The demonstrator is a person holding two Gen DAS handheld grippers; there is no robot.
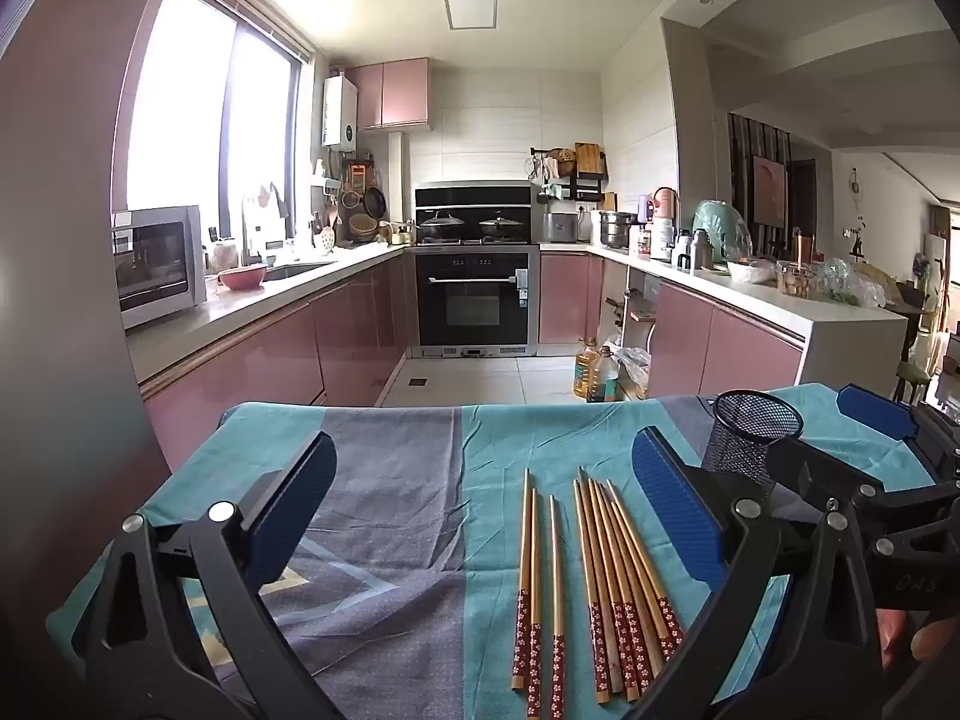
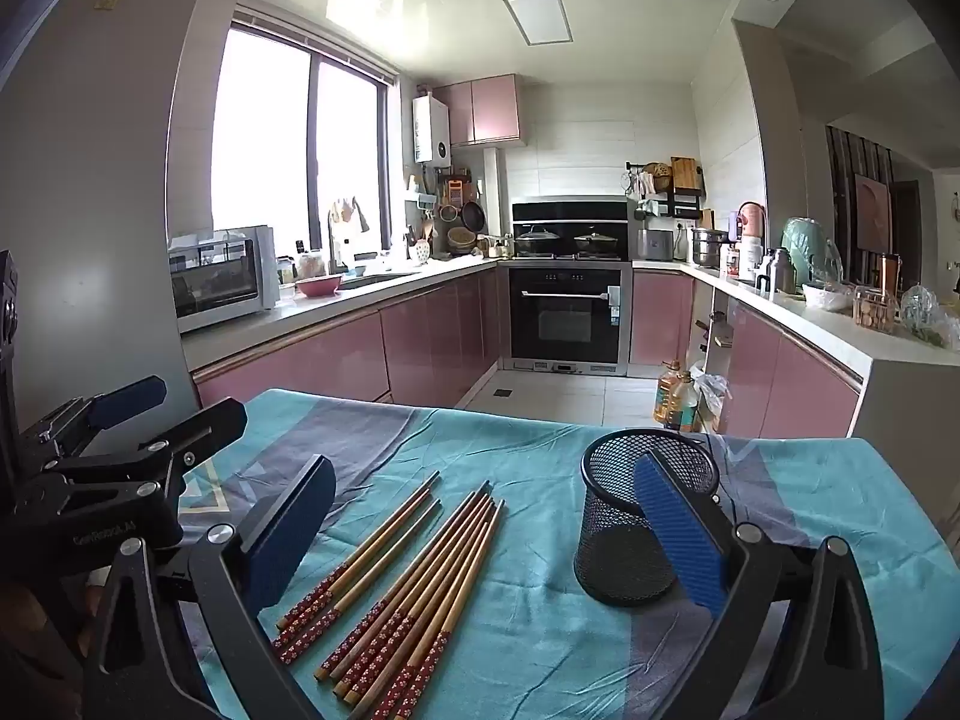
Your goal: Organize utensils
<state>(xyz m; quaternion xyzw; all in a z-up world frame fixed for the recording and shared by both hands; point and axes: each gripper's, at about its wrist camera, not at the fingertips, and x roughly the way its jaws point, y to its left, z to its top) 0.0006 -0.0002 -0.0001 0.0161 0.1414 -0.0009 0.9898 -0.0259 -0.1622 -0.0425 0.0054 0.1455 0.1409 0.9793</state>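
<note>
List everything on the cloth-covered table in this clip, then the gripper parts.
chopsticks: about ten, wooden with red flower-patterned handles, lying flat on the cloth in two loose groups, none in the holder
mesh holder: one, black, upright, empty, right of the chopsticks
cloth: one, teal and grey, covering the table
left hand-held gripper: black frame, blue pads, open, hovering over the chopsticks
right hand-held gripper: black frame, blue pads, open, its right pad in front of the holder
</note>
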